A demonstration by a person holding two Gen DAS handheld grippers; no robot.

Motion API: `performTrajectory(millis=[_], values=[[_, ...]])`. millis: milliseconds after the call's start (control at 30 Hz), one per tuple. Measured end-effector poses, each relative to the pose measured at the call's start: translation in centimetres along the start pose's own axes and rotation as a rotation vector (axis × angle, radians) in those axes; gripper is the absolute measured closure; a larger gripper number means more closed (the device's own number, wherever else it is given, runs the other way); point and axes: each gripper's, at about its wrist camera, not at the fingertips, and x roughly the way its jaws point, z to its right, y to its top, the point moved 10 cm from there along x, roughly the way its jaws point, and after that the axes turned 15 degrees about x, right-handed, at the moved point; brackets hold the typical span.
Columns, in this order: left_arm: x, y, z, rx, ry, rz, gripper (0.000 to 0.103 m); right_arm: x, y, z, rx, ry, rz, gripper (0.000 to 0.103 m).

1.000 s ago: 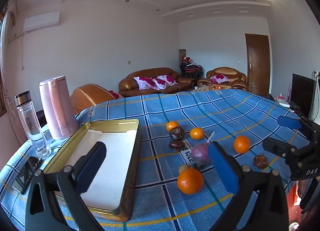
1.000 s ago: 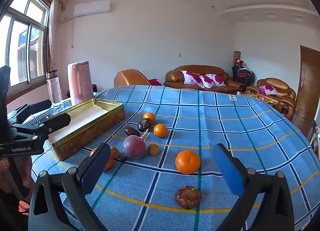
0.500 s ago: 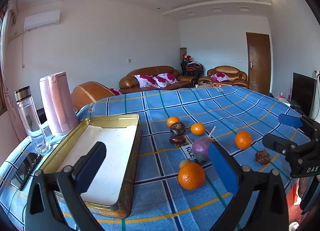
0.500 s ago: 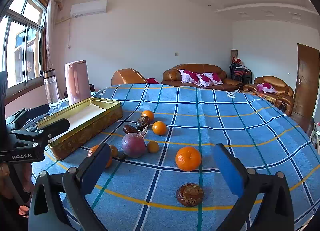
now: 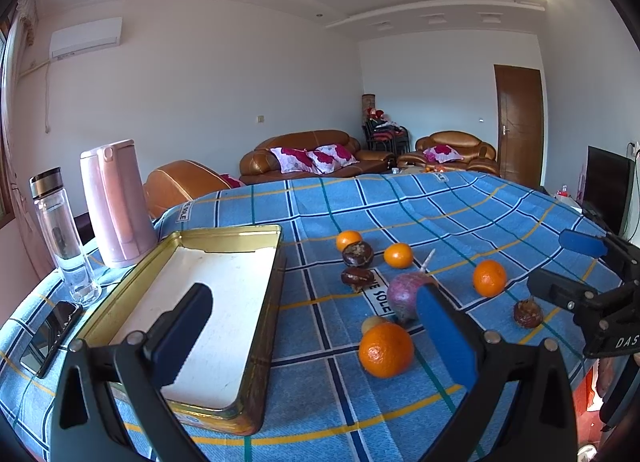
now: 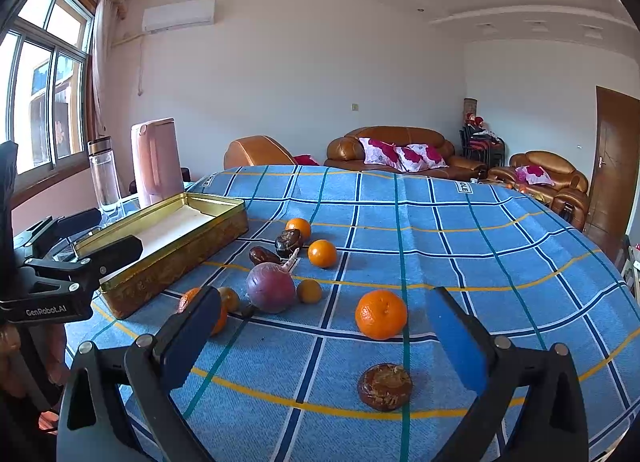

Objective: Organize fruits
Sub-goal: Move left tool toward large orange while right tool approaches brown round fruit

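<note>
Currently, left wrist view: my left hand-held gripper is spread wide and holds nothing.
Tin: the gold tray lies under and ahead of my left finger, its long axis running away from me, its white floor bare.
Fruit from the left: the nearest orange sits on the worktop just inside my right finger, with the purple fruit right behind it; two dark fruits and more oranges lie farther out.
Other tool: the right hand-held gripper shows at the far right edge, fingers apart.

Right wrist view: my right hand-held gripper is also fully parted and empty.
Fruit from the right: an orange sits almost dead ahead between the fingers, with a brown wrinkled fruit nearer still.
Tin from the right: well off to the left, beyond the fruit cluster.

Deciding relation: I judge the left tool nearer the tray and its orange, so a short carry leftward suits it; the right tool lines up best on the orange ahead.
</note>
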Motion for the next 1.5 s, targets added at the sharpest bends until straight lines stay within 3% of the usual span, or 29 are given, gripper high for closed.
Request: performTrajectory(millis=[1033,1500], values=[[0.6,-0.6,-0.5,-0.010,0.002,-0.018,0.000,0.3,-0.4,-0.4,0.003,0.008,-0.013,0.001],[1.9,-1.7,0.3,0.001,-0.012,-0.053,0.000,1.7,-2.3,2.1,0.028,-0.056,-0.074,0.001]])
